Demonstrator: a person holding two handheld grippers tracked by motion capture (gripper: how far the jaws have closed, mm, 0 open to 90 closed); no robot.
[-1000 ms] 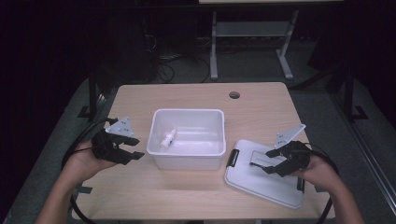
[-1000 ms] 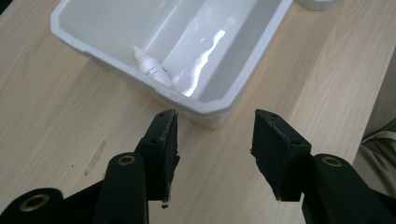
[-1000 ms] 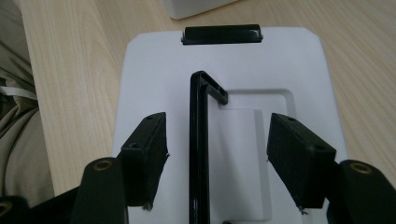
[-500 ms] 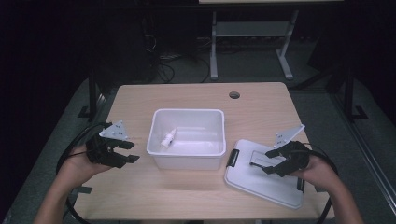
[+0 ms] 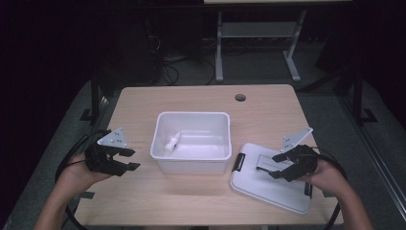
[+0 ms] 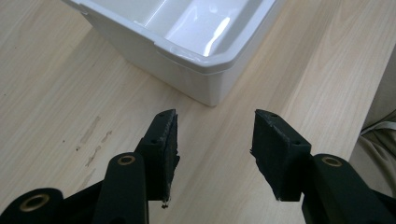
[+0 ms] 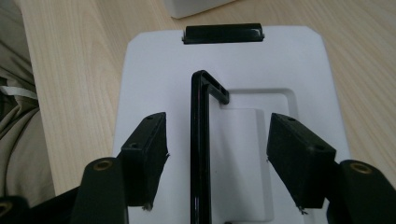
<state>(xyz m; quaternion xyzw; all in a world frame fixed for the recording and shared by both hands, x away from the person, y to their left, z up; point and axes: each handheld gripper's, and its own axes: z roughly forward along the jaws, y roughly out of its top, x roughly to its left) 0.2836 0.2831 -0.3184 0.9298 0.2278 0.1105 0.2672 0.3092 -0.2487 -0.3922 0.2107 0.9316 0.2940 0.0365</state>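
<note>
A white plastic bin (image 5: pixel 191 140) stands open in the middle of the wooden table, with a small white bottle (image 5: pixel 171 142) lying inside at its left. Its near corner (image 6: pixel 205 70) fills the top of the left gripper view. My left gripper (image 5: pixel 130 160) hovers open to the left of the bin, nothing between its jaws (image 6: pixel 212 149). The bin's white lid (image 5: pixel 271 179) lies flat to the right, with a black latch (image 7: pixel 223 33) at its end and a black handle (image 7: pixel 201 140) standing up. My right gripper (image 5: pixel 276 166) is open, jaws on either side of that handle (image 7: pixel 212 161).
A round cable hole (image 5: pixel 240 97) sits near the table's far edge. A metal stand (image 5: pixel 256 33) and loose cables lie on the dark floor behind. Bare wood (image 5: pixel 182 191) runs along the front between the two hands.
My left gripper has drawn back from the bin toward the table's left front. The right gripper has stayed over the lid.
</note>
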